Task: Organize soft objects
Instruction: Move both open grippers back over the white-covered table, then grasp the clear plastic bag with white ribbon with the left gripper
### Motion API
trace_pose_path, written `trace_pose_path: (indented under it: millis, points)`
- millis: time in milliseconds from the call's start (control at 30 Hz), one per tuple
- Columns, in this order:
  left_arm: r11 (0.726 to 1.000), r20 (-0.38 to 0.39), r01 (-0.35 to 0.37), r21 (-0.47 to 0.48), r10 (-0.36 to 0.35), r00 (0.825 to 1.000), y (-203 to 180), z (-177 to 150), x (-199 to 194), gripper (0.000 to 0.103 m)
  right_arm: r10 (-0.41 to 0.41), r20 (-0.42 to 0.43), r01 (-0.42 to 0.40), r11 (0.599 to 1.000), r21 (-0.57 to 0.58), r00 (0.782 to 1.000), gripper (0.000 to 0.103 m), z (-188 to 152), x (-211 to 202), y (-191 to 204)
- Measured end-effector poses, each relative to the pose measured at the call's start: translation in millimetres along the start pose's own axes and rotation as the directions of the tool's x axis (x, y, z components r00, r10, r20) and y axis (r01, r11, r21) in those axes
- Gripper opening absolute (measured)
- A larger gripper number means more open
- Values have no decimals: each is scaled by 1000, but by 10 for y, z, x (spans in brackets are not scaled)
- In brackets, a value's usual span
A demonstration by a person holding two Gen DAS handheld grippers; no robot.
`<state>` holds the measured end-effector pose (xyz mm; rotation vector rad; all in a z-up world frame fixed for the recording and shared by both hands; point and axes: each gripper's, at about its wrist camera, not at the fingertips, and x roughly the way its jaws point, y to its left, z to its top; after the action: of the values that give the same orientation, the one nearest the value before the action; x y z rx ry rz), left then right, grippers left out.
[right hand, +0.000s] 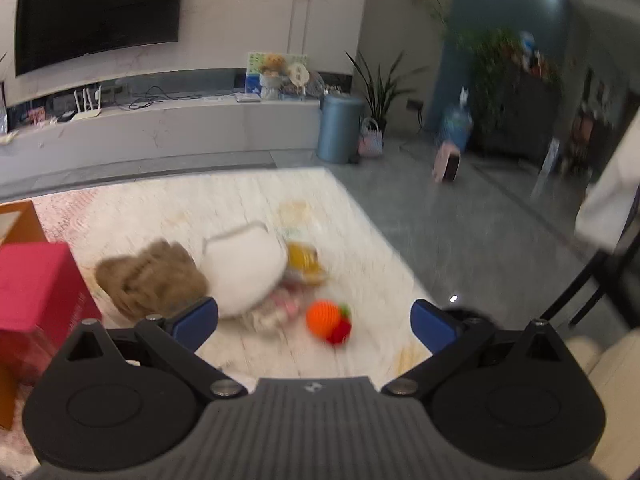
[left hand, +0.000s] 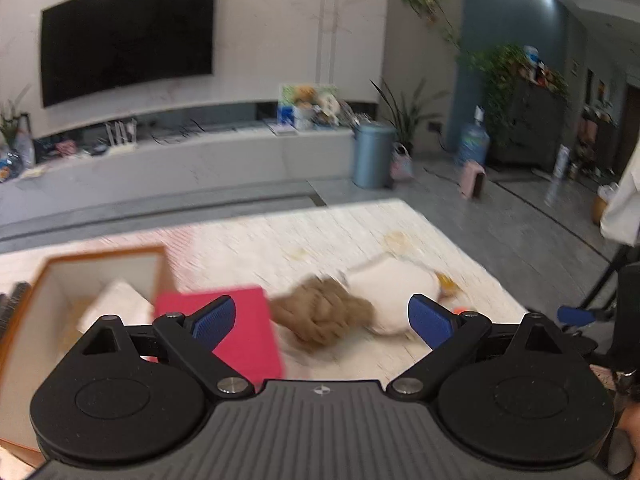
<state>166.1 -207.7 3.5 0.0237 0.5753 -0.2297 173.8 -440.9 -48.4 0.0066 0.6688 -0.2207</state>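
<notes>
A brown plush toy (left hand: 324, 312) and a white plush toy (left hand: 394, 296) lie together on a pale rug (left hand: 280, 236). In the right wrist view the brown plush (right hand: 150, 280) and white plush (right hand: 244, 268) lie beside a yellow soft item (right hand: 306, 262), a pinkish soft item (right hand: 280, 308) and an orange-and-red knitted ball (right hand: 328, 320). An orange-rimmed open box (left hand: 100, 280) holds a white soft item (left hand: 116, 306). A pink box (left hand: 244, 328) stands beside it. My left gripper (left hand: 322, 322) is open above the plush toys. My right gripper (right hand: 314, 318) is open above the ball.
A TV console (left hand: 180, 160) and a wall TV (left hand: 128, 36) are at the back. A blue bin (left hand: 372, 156), plants (left hand: 404, 116), a water bottle (left hand: 474, 144) and a pink stool (left hand: 472, 178) stand on the grey floor. The pink box also shows in the right wrist view (right hand: 36, 296).
</notes>
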Motion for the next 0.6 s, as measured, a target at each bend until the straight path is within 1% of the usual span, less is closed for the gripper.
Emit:
trace_pose_path:
  millis: [67, 100, 167, 233, 267, 333, 400, 433, 500, 533, 600]
  points:
    - [1000, -18, 24, 8, -23, 1000, -94, -114, 124, 103, -34, -49, 36, 998, 46, 998, 100, -99, 152, -121]
    - [999, -22, 41, 11, -40, 999, -140, -168, 190, 103, -49, -60, 53, 997, 55, 997, 100, -144, 171, -170]
    - [996, -37, 84, 22, -83, 996, -204, -279, 317, 103, -95, -55, 98, 994, 52, 994, 100, -133, 168, -259]
    - [991, -65, 131, 39, -128, 990, -307, -383, 408, 103, -154, -15, 155, 984, 88, 988, 100, -105, 121, -357]
    - [986, -82, 158, 50, -154, 985, -346, -430, 460, 103, -163, 3, 162, 980, 119, 987, 100, -112, 97, -430]
    - [974, -123, 210, 88, -199, 972, -468, -534, 587, 103, -140, 4, 137, 974, 183, 990, 100, -146, 98, -532]
    - [964, -161, 228, 135, -206, 965, -634, -669, 717, 103, -127, -16, 127, 964, 235, 992, 100, -175, 129, -602]
    - [962, -175, 226, 156, -198, 964, -706, -740, 773, 103, -129, -25, 131, 962, 238, 991, 100, -179, 145, -609]
    - [955, -213, 223, 196, -180, 960, -820, -860, 911, 103, -157, -37, 161, 967, 197, 987, 100, -185, 151, -568]
    - [951, -231, 225, 210, -176, 957, -858, -923, 959, 103, -186, -41, 190, 969, 160, 982, 100, -184, 159, -526]
    - [953, -257, 224, 204, -168, 952, -892, -1017, 1054, 103, -248, -37, 250, 964, 93, 968, 100, -203, 195, -469]
